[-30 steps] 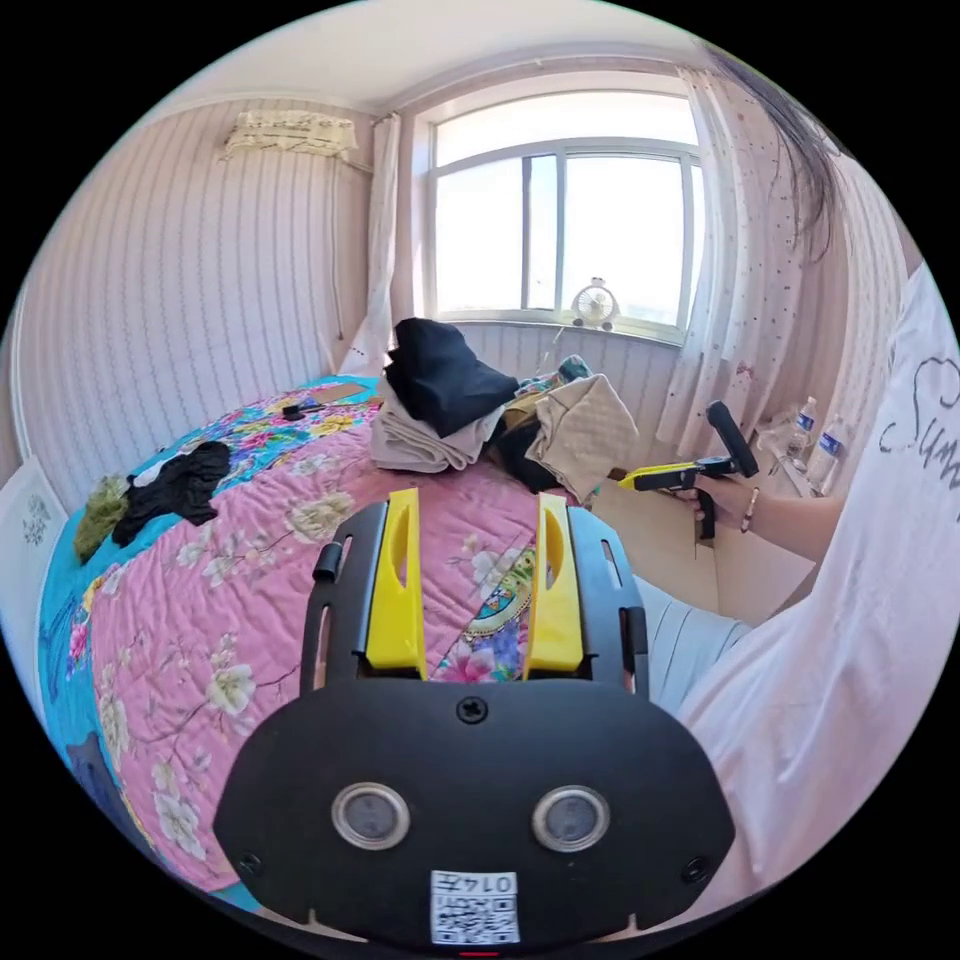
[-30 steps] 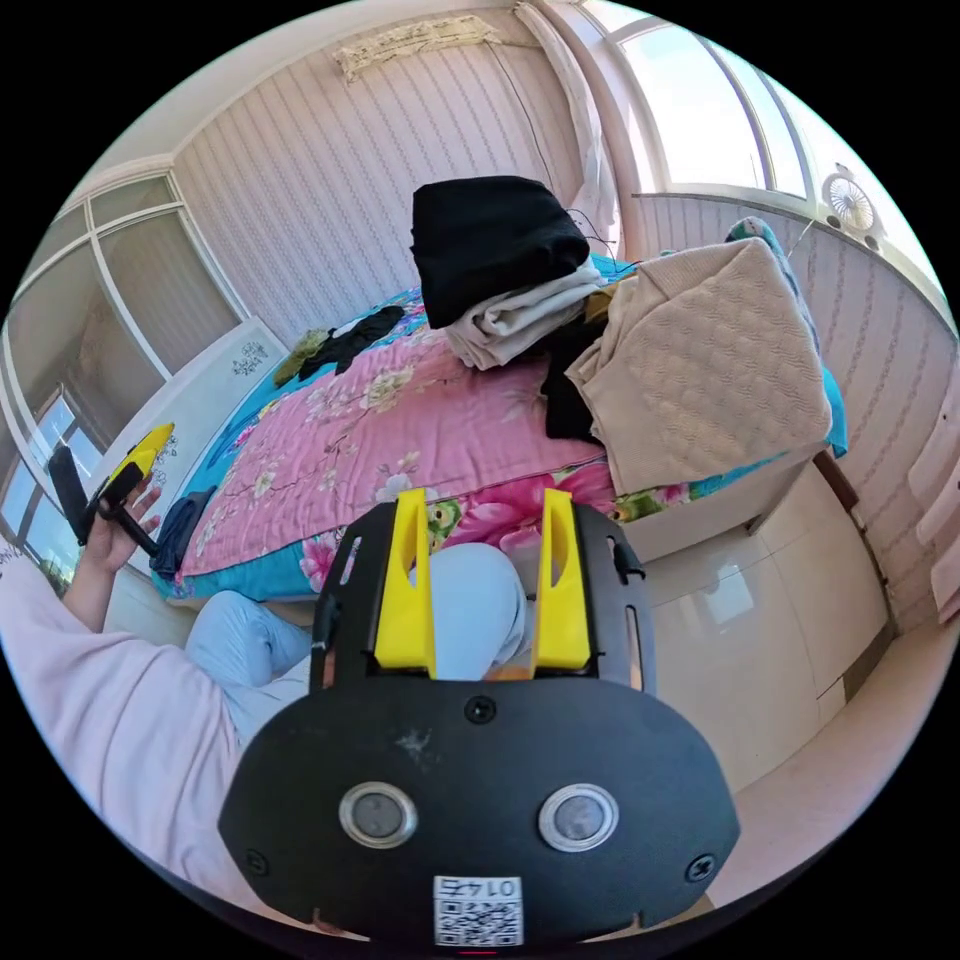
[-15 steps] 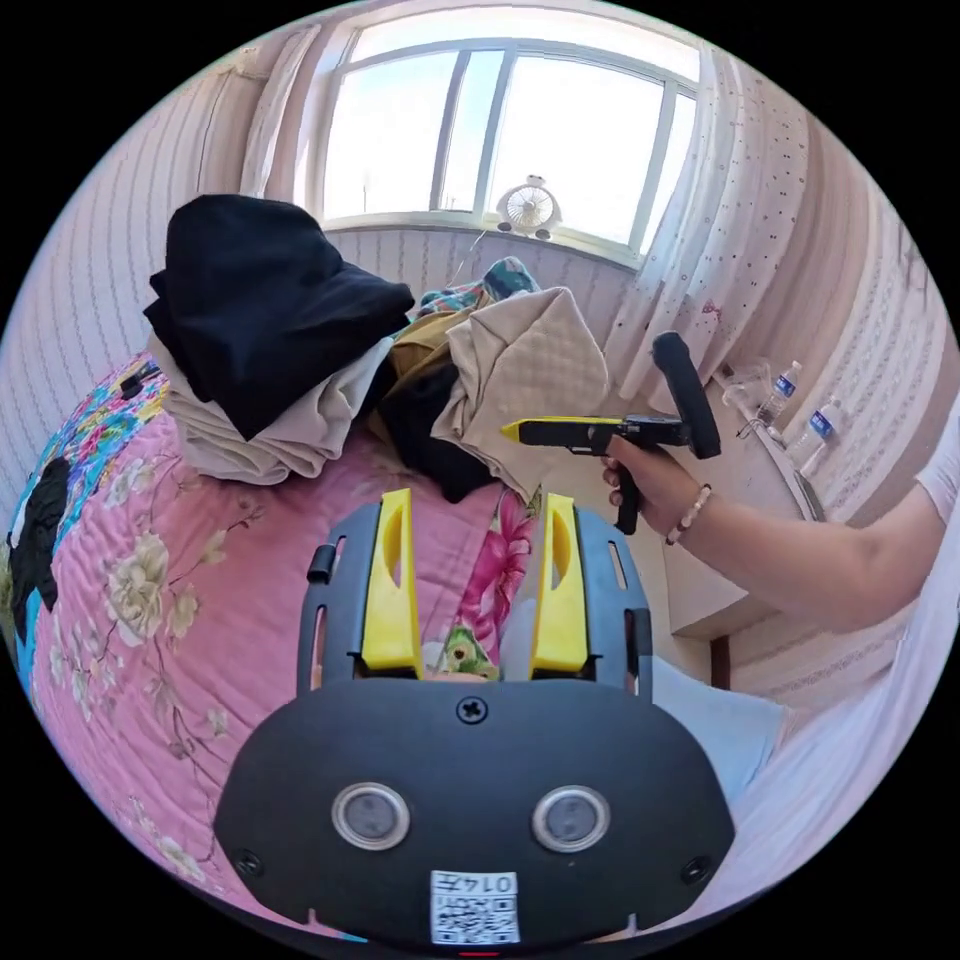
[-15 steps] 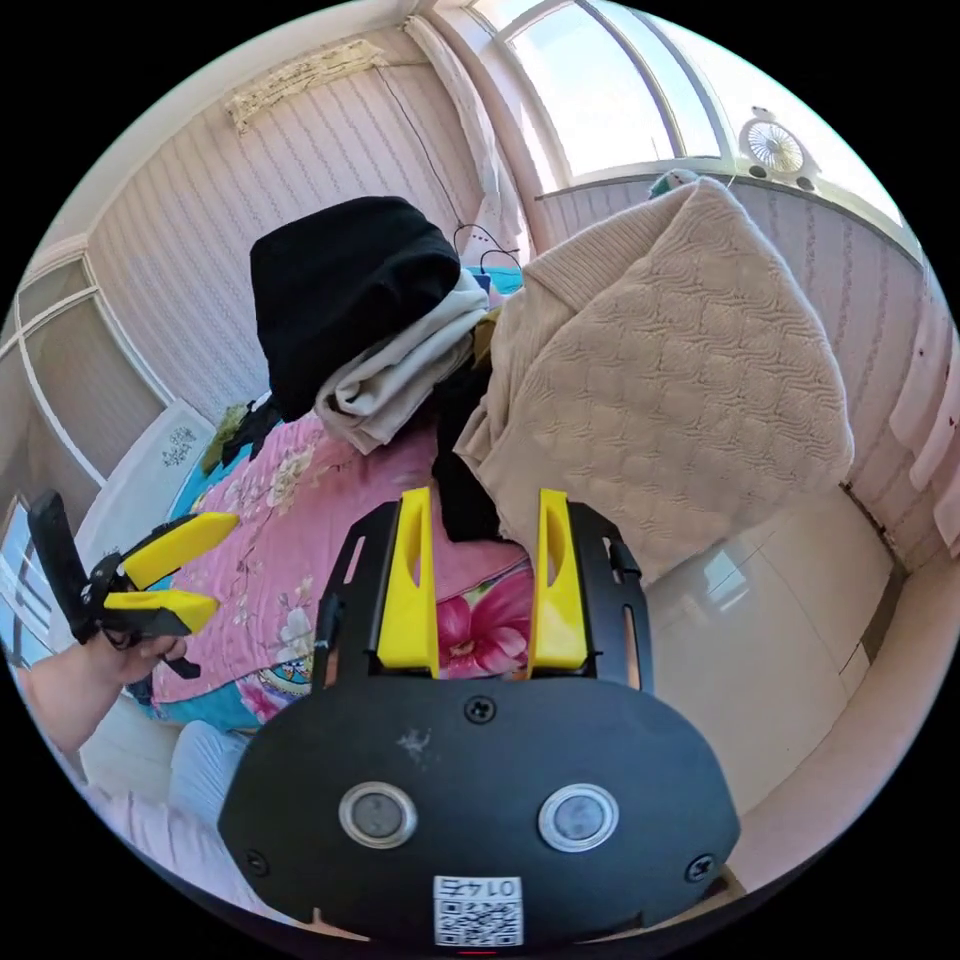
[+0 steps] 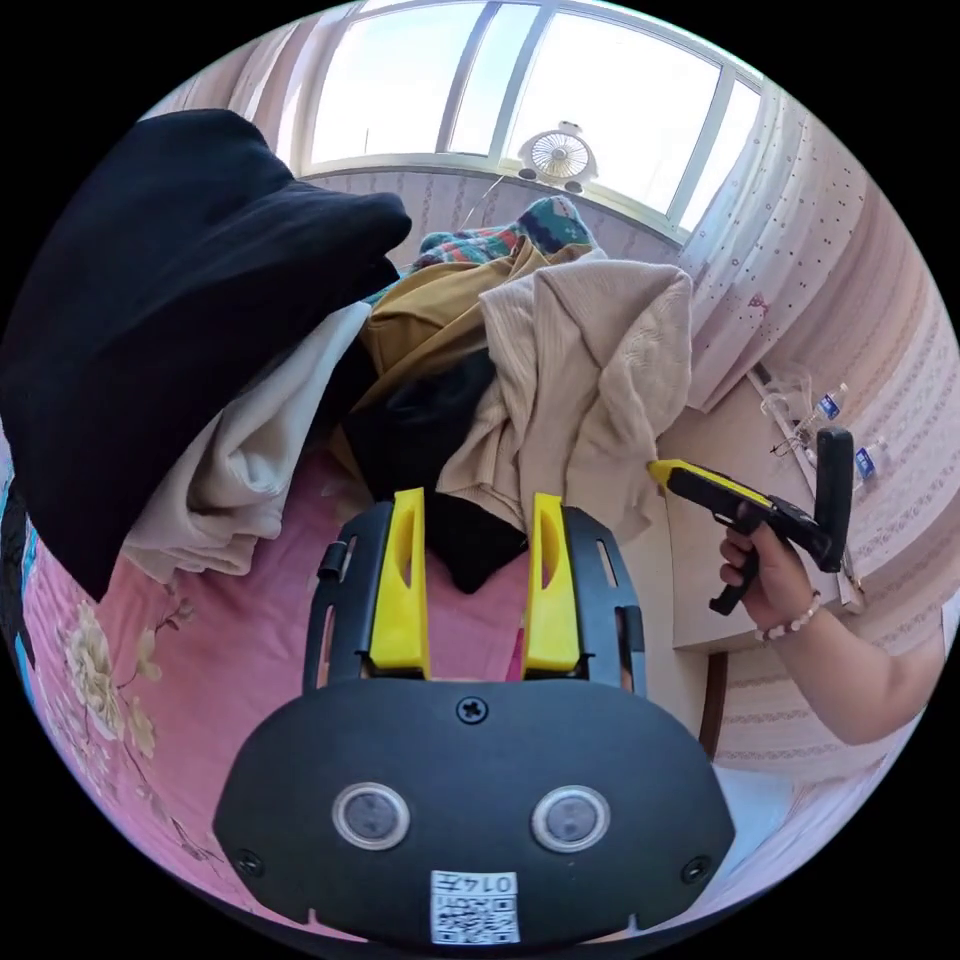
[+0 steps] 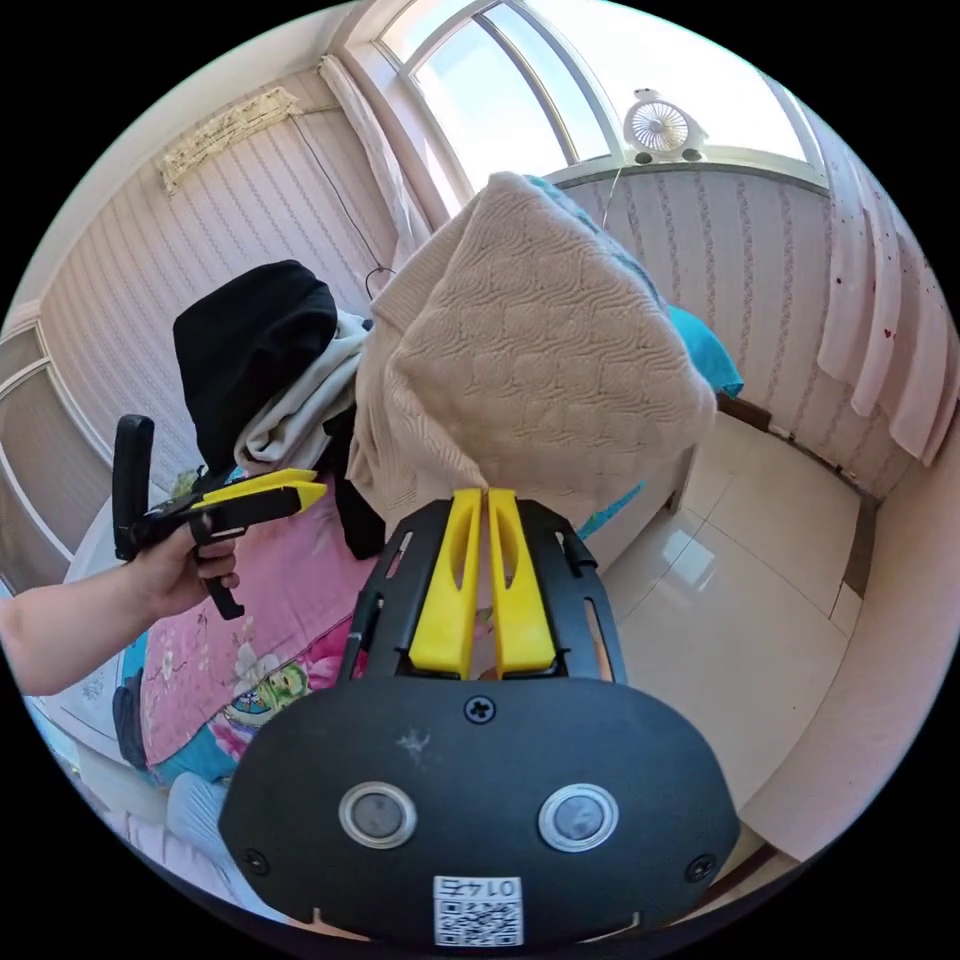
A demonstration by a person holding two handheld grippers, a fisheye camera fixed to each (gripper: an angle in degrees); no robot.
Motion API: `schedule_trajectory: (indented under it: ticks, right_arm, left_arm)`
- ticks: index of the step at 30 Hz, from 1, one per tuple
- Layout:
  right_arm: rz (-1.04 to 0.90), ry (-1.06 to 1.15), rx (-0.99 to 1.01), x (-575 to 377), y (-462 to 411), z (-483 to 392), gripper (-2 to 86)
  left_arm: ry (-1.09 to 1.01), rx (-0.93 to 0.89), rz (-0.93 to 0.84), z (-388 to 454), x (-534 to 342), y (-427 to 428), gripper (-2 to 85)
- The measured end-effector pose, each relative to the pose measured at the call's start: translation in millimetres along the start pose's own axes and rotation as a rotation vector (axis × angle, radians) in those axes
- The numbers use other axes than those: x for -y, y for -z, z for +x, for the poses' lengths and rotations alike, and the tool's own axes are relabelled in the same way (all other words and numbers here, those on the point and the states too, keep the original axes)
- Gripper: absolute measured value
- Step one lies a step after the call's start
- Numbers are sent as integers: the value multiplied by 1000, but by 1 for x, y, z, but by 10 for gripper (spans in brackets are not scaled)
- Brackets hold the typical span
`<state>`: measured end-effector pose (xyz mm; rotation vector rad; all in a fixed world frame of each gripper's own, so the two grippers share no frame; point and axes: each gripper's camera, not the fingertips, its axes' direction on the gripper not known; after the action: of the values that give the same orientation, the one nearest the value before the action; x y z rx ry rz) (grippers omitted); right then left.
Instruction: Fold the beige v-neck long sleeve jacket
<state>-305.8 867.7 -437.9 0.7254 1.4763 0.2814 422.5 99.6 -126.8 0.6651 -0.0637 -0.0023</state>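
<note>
Beige jacket (image 6: 540,370) hem now pinched by right tool (image 6: 485,497); left tool (image 5: 468,500) still spread, nearer pile.

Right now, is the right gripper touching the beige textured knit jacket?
Touching. In the right gripper view, the right gripper has its yellow fingers closed together on the beige textured knit jacket's lower edge.

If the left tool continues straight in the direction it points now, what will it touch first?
Most likely the black garment hanging between the open jaws of the left tool, with the beige jacket just beside it toward the right jaw. Depth is unclear, so the jacket's lower edge could come first.
</note>
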Motion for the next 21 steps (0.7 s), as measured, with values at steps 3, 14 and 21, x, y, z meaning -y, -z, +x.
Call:
schedule_trajectory:
  ticks: [3, 14, 21]
  right_arm:
    - [47, -27, 14, -15, 33, 46, 3]
    - [229, 46, 304, -14, 84, 99, 0]
    - [324, 78, 532, -16, 113, 106, -2]
  left_arm:
    - [-66, 36, -76, 4, 19, -28, 112]
    - [-114, 82, -260, 11, 40, -44, -2]
    - [-162, -105, -177, 31, 11, 30, -9]
